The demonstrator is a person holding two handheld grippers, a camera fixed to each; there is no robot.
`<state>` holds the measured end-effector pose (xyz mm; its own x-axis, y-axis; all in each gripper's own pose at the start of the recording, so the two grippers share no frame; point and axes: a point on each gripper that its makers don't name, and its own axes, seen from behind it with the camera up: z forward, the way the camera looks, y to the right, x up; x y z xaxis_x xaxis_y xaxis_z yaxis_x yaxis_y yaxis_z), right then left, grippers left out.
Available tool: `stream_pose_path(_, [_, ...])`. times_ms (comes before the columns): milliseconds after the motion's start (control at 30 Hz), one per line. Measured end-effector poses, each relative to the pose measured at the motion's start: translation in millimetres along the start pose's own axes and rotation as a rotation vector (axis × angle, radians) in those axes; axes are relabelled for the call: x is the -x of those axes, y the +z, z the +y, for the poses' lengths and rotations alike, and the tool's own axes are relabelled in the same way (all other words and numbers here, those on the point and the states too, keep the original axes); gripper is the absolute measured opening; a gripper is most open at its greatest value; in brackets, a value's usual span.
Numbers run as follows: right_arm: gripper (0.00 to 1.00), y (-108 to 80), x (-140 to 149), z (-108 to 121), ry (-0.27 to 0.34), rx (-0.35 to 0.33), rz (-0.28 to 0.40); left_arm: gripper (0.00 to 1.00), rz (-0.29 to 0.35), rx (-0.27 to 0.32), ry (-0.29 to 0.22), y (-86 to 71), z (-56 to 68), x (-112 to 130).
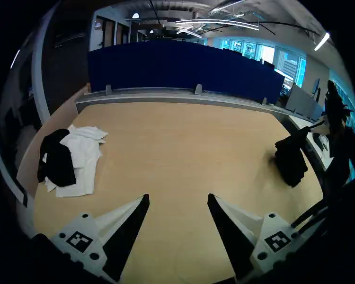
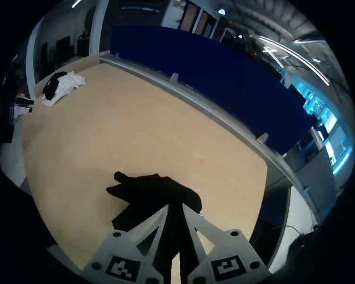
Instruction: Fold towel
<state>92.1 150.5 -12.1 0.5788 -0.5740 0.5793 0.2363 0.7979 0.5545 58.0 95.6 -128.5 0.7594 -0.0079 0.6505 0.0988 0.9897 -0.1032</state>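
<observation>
A black towel [image 2: 154, 196] lies crumpled on the light wooden table [image 2: 130, 132], close in front of my right gripper [image 2: 175, 210]. That gripper's fingers are drawn together and shut on the towel's near edge. In the left gripper view the same black towel [image 1: 291, 161] bunches up at the table's right side, its top pulled upward. My left gripper [image 1: 177, 196] hovers over the bare middle of the table [image 1: 177, 142], open, with nothing between its fingers.
A pile of white and black cloths [image 1: 71, 158] sits at the table's left end, seen small and far off in the right gripper view as the pile [image 2: 61, 85]. A blue partition [image 1: 187, 66] runs along the table's back edge. Desks and dark equipment stand at the right.
</observation>
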Motion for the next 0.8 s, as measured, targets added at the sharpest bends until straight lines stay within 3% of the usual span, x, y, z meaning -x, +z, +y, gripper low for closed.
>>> stream_pose_path(400, [0.05, -6.2, 79, -9, 0.080, 0.020, -0.087, 0.91, -0.002, 0.011, 0.007, -2.4, 4.0, 3])
stream_pose_path(800, [0.05, 10.1, 142, -26, 0.160, 0.030, -0.185, 0.91, -0.002, 0.003, 0.013, -4.4, 0.1, 4])
